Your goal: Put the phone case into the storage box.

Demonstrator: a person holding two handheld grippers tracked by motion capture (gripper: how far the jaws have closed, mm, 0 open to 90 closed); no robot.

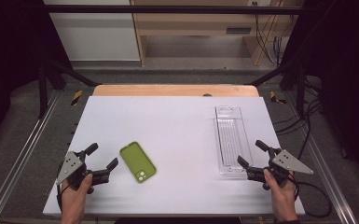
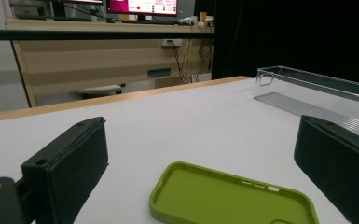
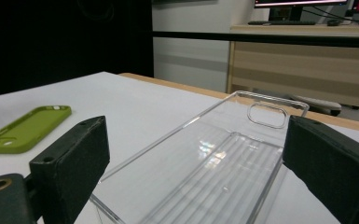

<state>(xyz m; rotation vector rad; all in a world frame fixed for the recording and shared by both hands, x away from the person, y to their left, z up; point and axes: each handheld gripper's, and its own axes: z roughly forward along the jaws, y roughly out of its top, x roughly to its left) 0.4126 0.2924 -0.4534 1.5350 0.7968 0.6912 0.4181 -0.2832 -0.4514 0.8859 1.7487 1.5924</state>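
Step in hand, as judged: approach, nothing gripped yet. Left tool (image 1: 99,158) resting low on the white counter (image 1: 177,121), jaws apart and bare, aimed at the lime-green soft phone case (image 1: 138,161) lying hollow side up just beside it. Next move likely calls for easing forward to straddle one rim. Right tool (image 1: 253,157), jaws apart, flanking the near end of the clear rigid plastic phone case (image 1: 229,140) without pressing. Cases well apart; nothing between them, path unobstructed.
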